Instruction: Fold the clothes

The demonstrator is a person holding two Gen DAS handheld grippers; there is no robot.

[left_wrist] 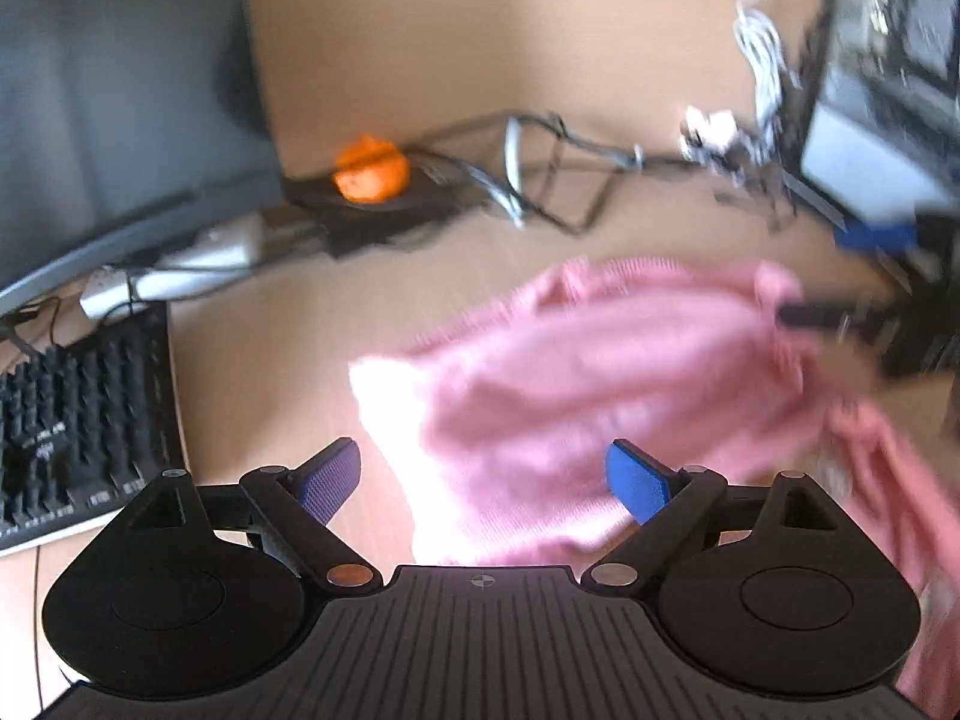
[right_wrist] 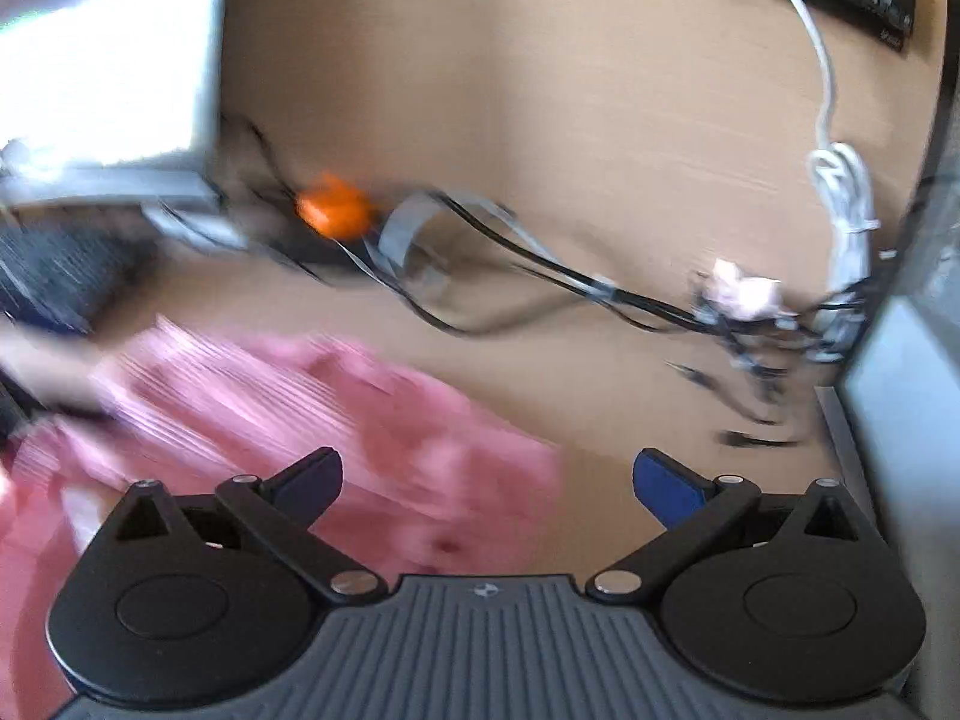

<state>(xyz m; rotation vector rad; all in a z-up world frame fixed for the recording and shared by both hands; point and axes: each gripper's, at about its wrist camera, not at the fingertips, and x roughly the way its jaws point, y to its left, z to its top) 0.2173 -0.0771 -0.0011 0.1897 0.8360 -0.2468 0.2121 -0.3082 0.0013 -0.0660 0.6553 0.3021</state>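
Pink knit garment (left_wrist: 600, 372) lies bunched on the tan worktop (left_wrist: 480, 60), filling centre to lower right of the left wrist view, w/ a paler, sunlit edge at its left side; in the right wrist view the same cloth sits lower left, smeared by blur. Left tongs (left_wrist: 495, 480) at bottom centre of their view: blue pads spread wide, nothing pinched, garment lying under and beyond the gap; can't tell if the pads brush the fabric. Right tongs (right_wrist: 489, 483) at bottom centre of their view, also spread wide and gripping nothing; left finger is over the cloth edge, right finger over bare worktop. In the left wrist view a dark bar w/ a blue patch reaches the garment's far right edge, too blurred to say if it touches. Further out: orange round thing (left_wrist: 372, 171) on a dark base, upper left of centre. Black cables (right_wrist: 540, 276) loop across the middle of the right wrist view; a white cord (right_wrist: 840, 192) hangs coiled at upper right. Black keyboard (left_wrist: 78, 420) at lower left of the left wrist view, dark monitor (left_wrist: 108, 90) above it in the upper left corner.
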